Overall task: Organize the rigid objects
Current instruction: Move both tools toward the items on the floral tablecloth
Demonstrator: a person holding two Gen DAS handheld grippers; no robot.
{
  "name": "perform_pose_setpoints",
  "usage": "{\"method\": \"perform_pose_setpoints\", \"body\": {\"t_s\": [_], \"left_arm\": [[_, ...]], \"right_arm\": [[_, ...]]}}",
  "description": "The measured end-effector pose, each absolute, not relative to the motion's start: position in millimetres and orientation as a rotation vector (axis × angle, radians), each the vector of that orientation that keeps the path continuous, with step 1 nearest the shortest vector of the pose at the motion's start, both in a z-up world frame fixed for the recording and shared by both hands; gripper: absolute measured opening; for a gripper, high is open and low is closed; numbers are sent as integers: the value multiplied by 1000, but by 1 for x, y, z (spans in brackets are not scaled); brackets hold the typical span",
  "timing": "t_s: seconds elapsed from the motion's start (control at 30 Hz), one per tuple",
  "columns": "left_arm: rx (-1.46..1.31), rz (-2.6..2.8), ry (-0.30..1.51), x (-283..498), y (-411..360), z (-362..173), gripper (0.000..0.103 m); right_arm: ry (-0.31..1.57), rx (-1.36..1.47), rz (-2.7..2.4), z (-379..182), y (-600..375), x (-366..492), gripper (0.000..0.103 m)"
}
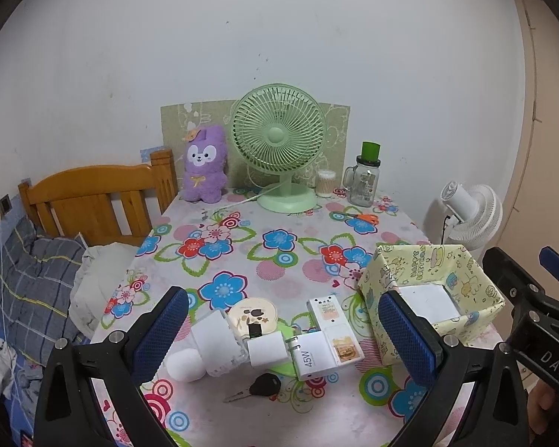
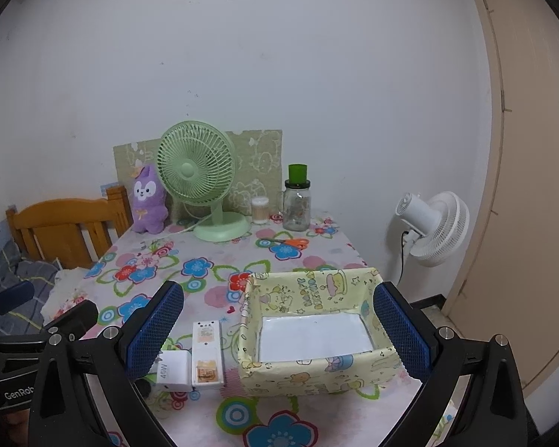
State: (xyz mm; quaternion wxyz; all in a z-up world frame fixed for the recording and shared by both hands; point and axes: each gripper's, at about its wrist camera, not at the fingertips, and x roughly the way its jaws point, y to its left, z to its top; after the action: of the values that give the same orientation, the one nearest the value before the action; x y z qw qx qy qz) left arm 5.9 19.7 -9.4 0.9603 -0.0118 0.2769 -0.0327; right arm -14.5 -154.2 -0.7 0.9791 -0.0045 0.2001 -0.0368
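Observation:
A pile of small items lies near the table's front: a white 45W charger (image 1: 311, 361), a white rectangular case (image 1: 333, 326), a round compact (image 1: 253, 316), a white roll-shaped piece (image 1: 214, 339) and a black car key (image 1: 259, 387). The charger (image 2: 173, 370) and the case (image 2: 206, 350) also show in the right wrist view. A yellow cartoon-print box (image 2: 316, 368) stands empty to their right, also in the left wrist view (image 1: 477, 287). My left gripper (image 1: 283, 339) is open above the pile. My right gripper (image 2: 279, 335) is open over the box's left side.
On the floral tablecloth (image 1: 264, 268) at the back stand a green fan (image 1: 279, 149), a purple plush (image 1: 205, 164), a glass jar (image 1: 363, 182), a cotton-swab tub (image 1: 326, 182) and orange scissors (image 1: 361, 218). A bed (image 1: 37, 279) is left, a white floor fan (image 2: 434, 229) right.

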Motion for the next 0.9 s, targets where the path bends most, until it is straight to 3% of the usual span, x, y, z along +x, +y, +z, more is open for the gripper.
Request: {"method": "perform_pose_setpoints", "body": {"t_s": [0.9], "left_arm": [[57, -30, 537, 7, 5, -15, 103]], "right_arm": [[430, -27, -57, -3, -145, -9, 103]]}}
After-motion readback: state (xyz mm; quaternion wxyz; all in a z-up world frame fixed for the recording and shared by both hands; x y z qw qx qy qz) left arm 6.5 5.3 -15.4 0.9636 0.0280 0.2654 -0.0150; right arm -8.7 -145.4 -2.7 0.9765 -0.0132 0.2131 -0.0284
